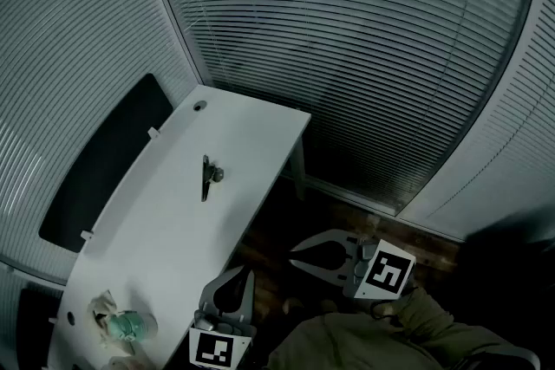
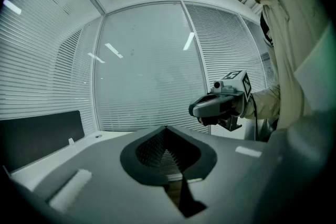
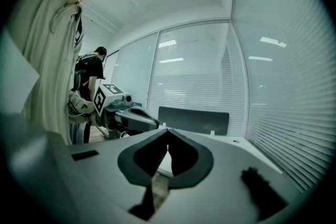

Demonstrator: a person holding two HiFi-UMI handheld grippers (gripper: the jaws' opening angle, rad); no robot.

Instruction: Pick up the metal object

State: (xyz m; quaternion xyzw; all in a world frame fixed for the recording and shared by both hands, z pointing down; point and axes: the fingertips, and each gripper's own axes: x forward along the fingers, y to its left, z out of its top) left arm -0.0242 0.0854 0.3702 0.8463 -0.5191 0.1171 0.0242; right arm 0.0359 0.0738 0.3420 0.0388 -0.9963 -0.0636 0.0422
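Near table (image 1: 173, 212), left hand-held gripper (image 1: 244, 273) closed (empty)

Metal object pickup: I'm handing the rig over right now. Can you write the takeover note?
Grippers: left gripper is shut and empty, by the near edge of the white table. The right gripper is shut and empty, off the table's side above the floor.
Things: the metal object lies flat near the middle of the table, ahead of both grippers and untouched. A crumpled wad sits at the table's near left end.
Done: nothing yet.
Left: open one gripper, reach to the metal object, close on it and lift.
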